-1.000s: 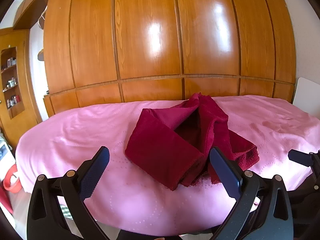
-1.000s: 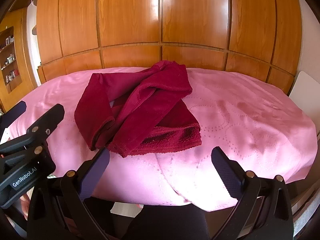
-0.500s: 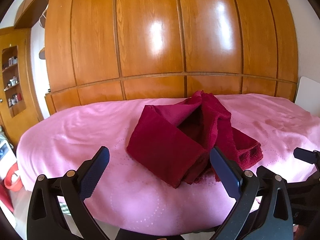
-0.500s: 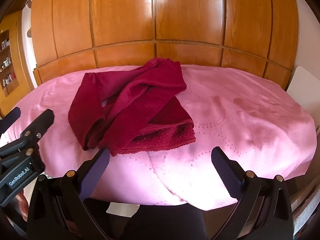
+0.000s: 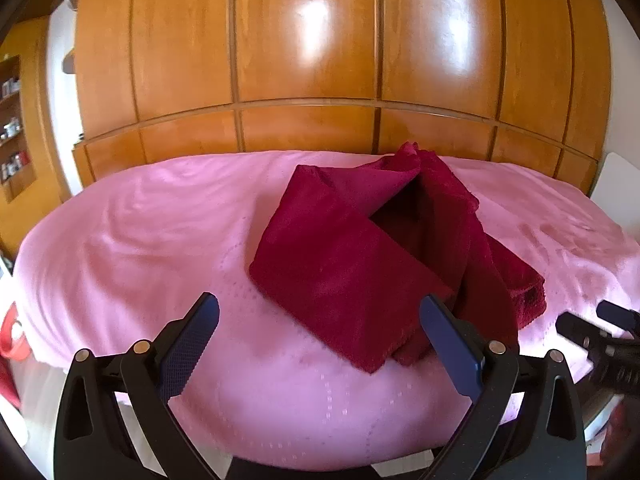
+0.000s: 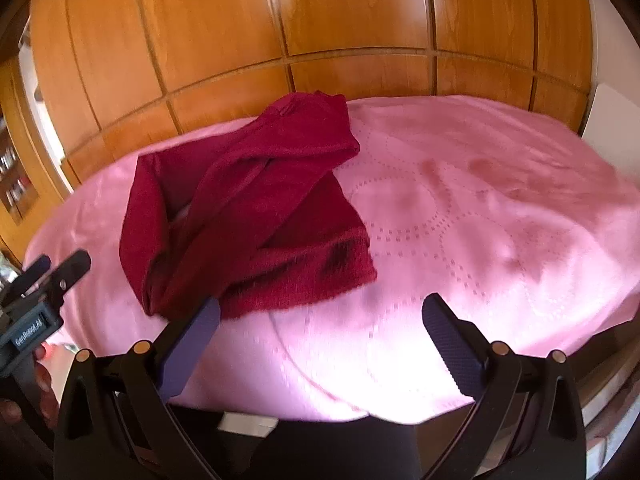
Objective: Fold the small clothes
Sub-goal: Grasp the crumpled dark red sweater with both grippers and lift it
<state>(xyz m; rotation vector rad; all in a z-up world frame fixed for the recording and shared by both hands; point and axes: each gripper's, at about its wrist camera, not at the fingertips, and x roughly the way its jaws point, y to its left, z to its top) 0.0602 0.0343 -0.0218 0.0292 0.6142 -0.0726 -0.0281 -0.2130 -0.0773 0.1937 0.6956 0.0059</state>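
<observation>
Left wrist view: The dark red garment (image 5: 372,264) lies in a loose heap on the pink tablecloth (image 5: 140,240), right of the table's middle. Several layers overlap at random, and one flap stands up over a dark hollow. No clean fold is visible; judged from this, the folding is not yet begun, and spreading the garment flat is probably the first step left. The left gripper (image 5: 318,320) hovers over the near table edge, level and aimed at the heap. Its jaws are spread wide with nothing between them. The right finger overlaps the garment's near corner in the picture; contact cannot be confirmed. Wooden wall panels (image 5: 304,60) stand behind the table.

Right wrist view: The garment (image 6: 248,208) lies left of centre on the tablecloth (image 6: 480,220), its fuzzy hem facing the camera. The right gripper (image 6: 320,320) is held above the near edge, tilted slightly, jaws wide apart and empty. Its left finger sits just at the hem, with contact unclear. The left gripper (image 6: 44,276) appears at the far left, beside the garment but apart from it.
</observation>
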